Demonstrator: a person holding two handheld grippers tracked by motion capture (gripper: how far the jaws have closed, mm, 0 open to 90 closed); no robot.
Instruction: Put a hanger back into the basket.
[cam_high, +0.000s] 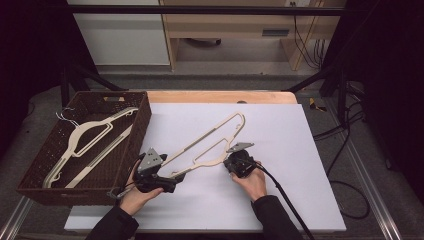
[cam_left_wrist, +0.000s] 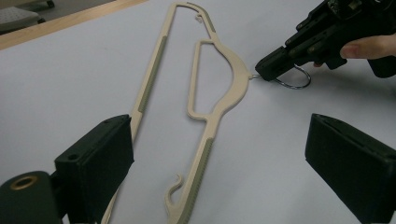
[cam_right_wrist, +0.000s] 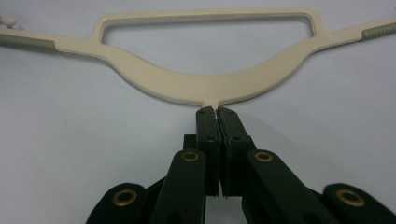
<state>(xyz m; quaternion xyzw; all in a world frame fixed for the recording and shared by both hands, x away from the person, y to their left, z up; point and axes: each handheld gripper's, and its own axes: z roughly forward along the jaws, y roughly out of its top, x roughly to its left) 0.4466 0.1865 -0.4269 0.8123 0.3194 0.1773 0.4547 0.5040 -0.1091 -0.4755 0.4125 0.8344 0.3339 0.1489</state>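
Two grippers working: we are pinching metal hook (cam_left_wrist: 292, 81) of beige hanger (cam_high: 212, 142) with right gripper (cam_right_wrist: 216, 112), hanger lying flat mid-desk (cam_high: 300, 200). Left gripper (cam_left_wrist: 219, 149) spread at hanger's 7 o'clock end. Next, we judge: lifting toward basket (cam_high: 142, 125) at 9 o'clock.

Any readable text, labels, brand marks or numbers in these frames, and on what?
None can be read. The beige hanger on the white board, the hangers in the brown basket and both grippers carry no legible lettering. A small grey plate on the furniture behind is too blurred to tell.
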